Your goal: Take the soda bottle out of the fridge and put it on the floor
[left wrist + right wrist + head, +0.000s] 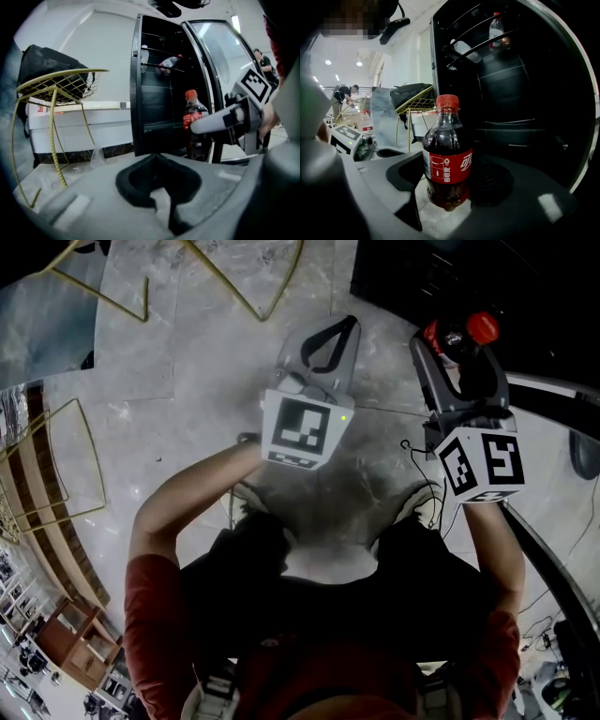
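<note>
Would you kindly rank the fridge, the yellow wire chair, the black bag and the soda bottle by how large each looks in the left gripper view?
1. fridge
2. yellow wire chair
3. black bag
4. soda bottle
Nearness to the camera differs, so this ranks looks only, not true size.

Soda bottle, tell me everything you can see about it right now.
The soda bottle is small, clear plastic, filled with dark cola, with a red cap and a red label printed in white. It is upright, gripped at its lower body by the right tool, over the pale floor before the open fridge.
</note>
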A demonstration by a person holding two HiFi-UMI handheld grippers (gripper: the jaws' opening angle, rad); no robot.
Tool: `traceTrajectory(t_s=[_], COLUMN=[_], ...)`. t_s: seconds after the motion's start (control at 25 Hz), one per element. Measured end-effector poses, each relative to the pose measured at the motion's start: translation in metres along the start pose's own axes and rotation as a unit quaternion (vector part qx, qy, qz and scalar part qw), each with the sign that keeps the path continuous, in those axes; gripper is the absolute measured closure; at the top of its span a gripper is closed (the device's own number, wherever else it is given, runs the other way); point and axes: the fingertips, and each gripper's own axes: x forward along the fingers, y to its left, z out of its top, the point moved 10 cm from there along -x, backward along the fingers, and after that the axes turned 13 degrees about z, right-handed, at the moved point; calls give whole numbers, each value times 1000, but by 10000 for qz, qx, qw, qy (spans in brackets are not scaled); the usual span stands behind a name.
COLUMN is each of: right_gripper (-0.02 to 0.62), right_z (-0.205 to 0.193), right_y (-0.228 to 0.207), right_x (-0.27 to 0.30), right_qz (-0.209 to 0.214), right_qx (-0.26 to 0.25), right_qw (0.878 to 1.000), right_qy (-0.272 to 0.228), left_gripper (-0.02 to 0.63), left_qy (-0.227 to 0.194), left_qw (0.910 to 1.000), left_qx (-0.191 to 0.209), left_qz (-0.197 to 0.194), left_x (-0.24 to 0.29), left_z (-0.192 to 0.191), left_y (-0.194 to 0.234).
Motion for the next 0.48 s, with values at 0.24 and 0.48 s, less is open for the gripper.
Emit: traceTrajectory(t_s=[0.24, 0.48], right_gripper=[293, 293], right_z=[-51, -94], right_y=[-3, -11], right_x=[18, 33], right_qz=[141, 169], right_qx=[68, -47], right_qw=[9989, 9973], right_qy=[437, 714], left_gripper=[607, 607], left_qy=[154, 280], left_qw=[9999, 9995], left_qx=[55, 146], left_qz=[35, 2], left_x=[0, -3], left_z=[-11, -23], left_y=[-1, -3])
